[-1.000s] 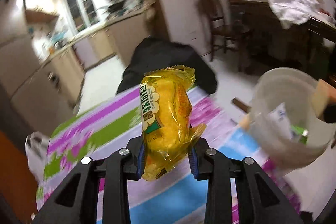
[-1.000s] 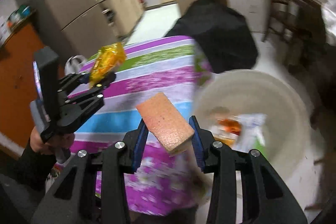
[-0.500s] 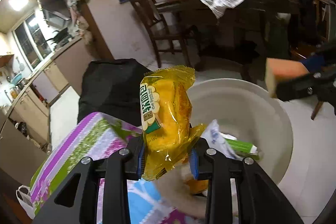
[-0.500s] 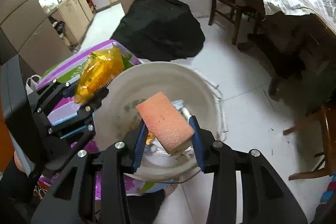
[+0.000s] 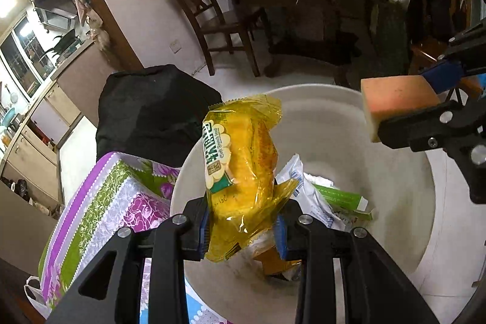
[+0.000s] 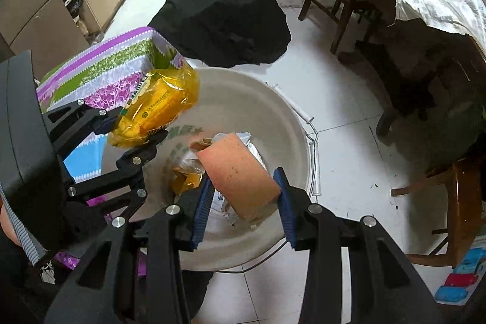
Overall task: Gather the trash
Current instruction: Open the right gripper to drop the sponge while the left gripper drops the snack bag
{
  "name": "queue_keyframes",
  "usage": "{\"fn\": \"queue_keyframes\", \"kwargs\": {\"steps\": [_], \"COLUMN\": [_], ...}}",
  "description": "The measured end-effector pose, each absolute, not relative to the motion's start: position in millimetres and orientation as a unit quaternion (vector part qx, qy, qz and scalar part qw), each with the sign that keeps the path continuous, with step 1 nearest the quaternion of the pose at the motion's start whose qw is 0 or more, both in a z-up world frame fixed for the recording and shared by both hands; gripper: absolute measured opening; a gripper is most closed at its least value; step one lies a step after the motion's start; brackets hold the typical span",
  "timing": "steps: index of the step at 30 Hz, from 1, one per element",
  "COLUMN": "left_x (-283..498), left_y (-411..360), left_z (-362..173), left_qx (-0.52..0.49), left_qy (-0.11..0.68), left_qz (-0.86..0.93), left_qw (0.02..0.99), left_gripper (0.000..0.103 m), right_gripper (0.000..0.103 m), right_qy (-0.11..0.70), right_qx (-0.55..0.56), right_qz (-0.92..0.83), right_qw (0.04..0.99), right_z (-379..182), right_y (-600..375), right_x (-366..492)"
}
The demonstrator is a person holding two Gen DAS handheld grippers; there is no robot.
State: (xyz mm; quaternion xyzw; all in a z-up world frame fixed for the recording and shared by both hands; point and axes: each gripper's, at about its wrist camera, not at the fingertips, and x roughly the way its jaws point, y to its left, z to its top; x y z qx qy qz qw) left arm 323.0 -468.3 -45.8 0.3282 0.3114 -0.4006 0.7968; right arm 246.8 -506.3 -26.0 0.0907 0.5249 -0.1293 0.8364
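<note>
The crinkly yellow plastic snack wrapper (image 5: 243, 169) is pinched by its lower end in my left gripper (image 5: 241, 228), standing long-axis up over the round off-white plastic bin (image 5: 404, 190). My right gripper (image 6: 243, 199) clamps a pink-orange rectangular sponge (image 6: 238, 172), tilted, above the same bin. I judge this the drop-off step: next I spread both sets of fingers so each falls among the litter.

You've got the yellow snack wrapper (image 5: 243, 169) upright and the orange sponge (image 6: 240, 172) tilted, both above the white bucket (image 6: 291, 123) already holding crumpled packets (image 5: 306, 196).
</note>
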Motion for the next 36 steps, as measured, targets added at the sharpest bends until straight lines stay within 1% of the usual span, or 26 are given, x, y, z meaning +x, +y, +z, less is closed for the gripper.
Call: {"fn": "queue_keyframes", "kwargs": {"steps": [11, 12, 13, 14, 15, 17, 24, 36], "left_x": [338.4, 340.5, 342.6, 344.6, 346.1, 349.4, 349.8, 332.4], "left_y": [-462.2, -462.2, -461.7, -461.4, -460.8, -458.4, -454.6, -437.6], "left_z": [-61.4, -62.3, -62.8, -63.4, -64.0, -65.3, -62.8, -58.2], "left_qx": [0.330, 0.329, 0.327, 0.326, 0.326, 0.322, 0.320, 0.314], "left_qy": [0.330, 0.334, 0.337, 0.338, 0.336, 0.339, 0.335, 0.344], "left_qz": [-0.398, -0.397, -0.396, -0.393, -0.389, -0.389, -0.392, -0.400], "left_qw": [0.790, 0.789, 0.789, 0.791, 0.793, 0.794, 0.795, 0.789], "left_gripper": [0.034, 0.035, 0.037, 0.042, 0.044, 0.046, 0.046, 0.046], "right_gripper": [0.040, 0.042, 0.053, 0.058, 0.060, 0.060, 0.060, 0.060], "right_qy": [0.541, 0.540, 0.540, 0.540, 0.537, 0.534, 0.531, 0.550], "right_qx": [0.089, 0.088, 0.088, 0.087, 0.087, 0.088, 0.087, 0.088], "right_qz": [-0.133, -0.133, -0.132, -0.133, -0.139, -0.140, -0.140, -0.130], "right_qw": [0.826, 0.827, 0.826, 0.826, 0.828, 0.829, 0.831, 0.820], "right_z": [-38.4, -37.6, -37.4, -38.6, -38.5, -39.1, -40.5, -46.4], "right_y": [-514.4, -513.9, -513.6, -514.5, -516.3, -517.5, -516.1, -502.2], "right_x": [254.4, 253.9, 253.8, 255.2, 254.8, 255.4, 253.6, 243.2]}}
